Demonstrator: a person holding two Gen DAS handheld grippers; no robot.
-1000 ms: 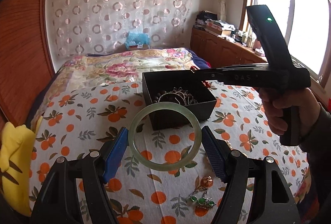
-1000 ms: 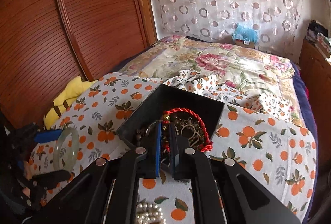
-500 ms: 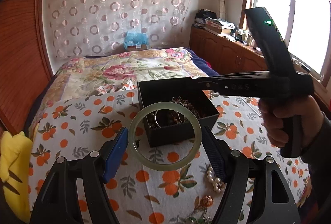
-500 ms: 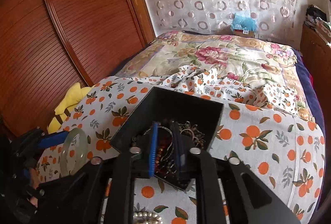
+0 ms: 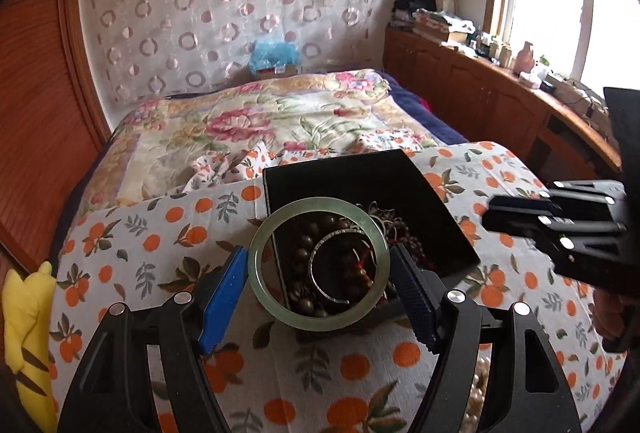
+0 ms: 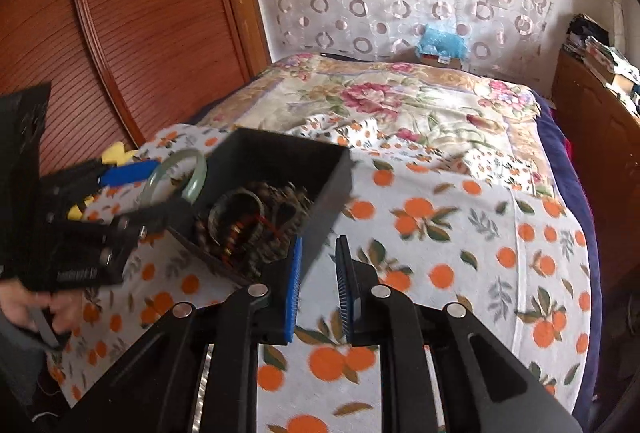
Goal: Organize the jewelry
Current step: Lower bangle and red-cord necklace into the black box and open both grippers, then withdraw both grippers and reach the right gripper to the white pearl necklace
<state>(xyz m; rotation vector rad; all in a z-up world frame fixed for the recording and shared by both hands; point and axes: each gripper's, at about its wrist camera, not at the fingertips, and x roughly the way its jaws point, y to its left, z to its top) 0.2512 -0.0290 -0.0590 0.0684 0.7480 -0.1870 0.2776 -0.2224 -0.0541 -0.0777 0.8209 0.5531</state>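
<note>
My left gripper (image 5: 318,281) is shut on a pale green jade bangle (image 5: 260,285), held flat just above the near left corner of a black jewelry box (image 5: 360,173). The box holds dark bead strings, a silver bangle (image 5: 316,283) and a red cord. In the right wrist view the bangle (image 6: 196,173) hangs over the box's left edge (image 6: 280,149). My right gripper (image 6: 318,281) is open and empty, pulled back to the box's right side, and shows at the right of the left wrist view (image 5: 520,213).
The box stands on an orange-print cloth (image 6: 460,241) over a flowered quilt (image 5: 240,121). A pearl strand (image 5: 478,389) lies on the cloth near my left gripper. A yellow plush toy (image 5: 24,321) lies at the left edge. A wooden cabinet (image 5: 480,93) runs along the right.
My left gripper carried the bangle forward to over the box. My right gripper let go of the red cord into the box, opened and withdrew to the right.
</note>
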